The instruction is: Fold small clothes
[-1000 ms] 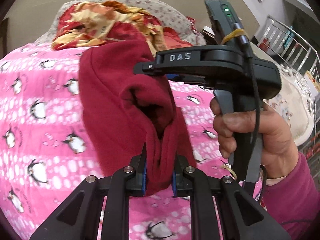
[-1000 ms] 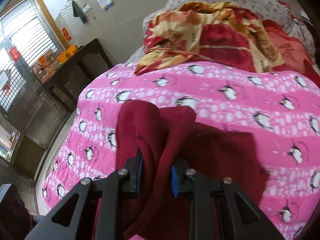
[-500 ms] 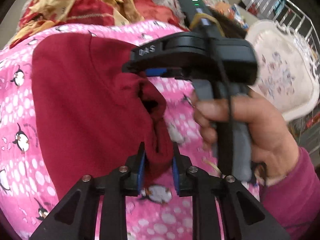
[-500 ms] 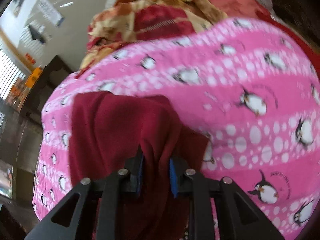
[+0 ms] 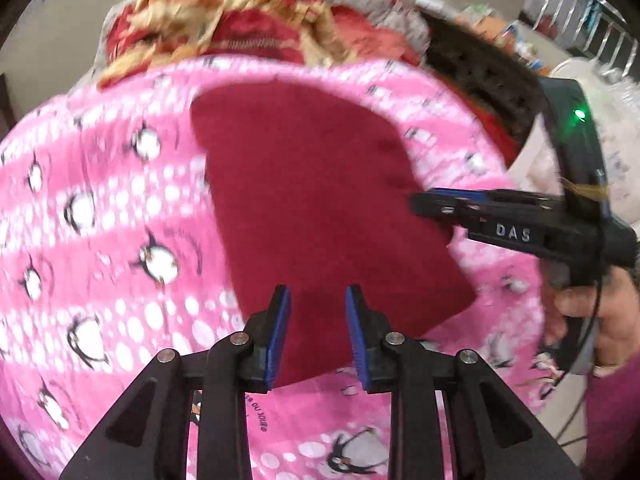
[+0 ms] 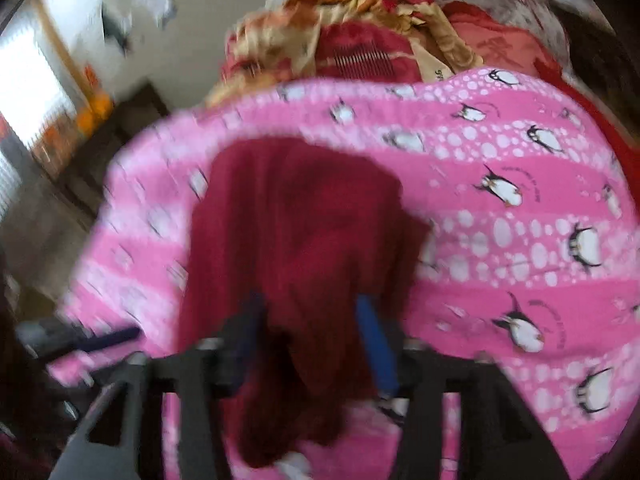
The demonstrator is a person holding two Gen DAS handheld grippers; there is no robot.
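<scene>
1. Count: one dark red garment (image 5: 320,208), two claws, one pink penguin-print blanket (image 5: 104,216), one heap of red and gold bedding (image 5: 224,28) behind the blanket.
2. Garment location: it lies on the pink penguin-print blanket, roughly central on the bed, in front of the bedding heap.
3. Garment appearance, left wrist view: a single plain dark red piece, lying flat, with a rounded far edge and a straight near edge. No print or trim is visible.
4. Garment appearance, right wrist view: the same piece (image 6: 304,248) looks bunched, with folds running toward the camera. This view is blurred; fine detail cannot be read.
5. Left claw (image 5: 318,334): fingers spread apart, blue pads (image 5: 280,332) facing each other, the near edge of the garment between them but not pinched.
6. Right claw (image 6: 312,344): fingers spread, with red fabric lying between them. Blur prevents telling whether the pads touch the fabric.
7. In the left wrist view, the right claw (image 5: 430,202) sits at the garment's right edge.
</scene>
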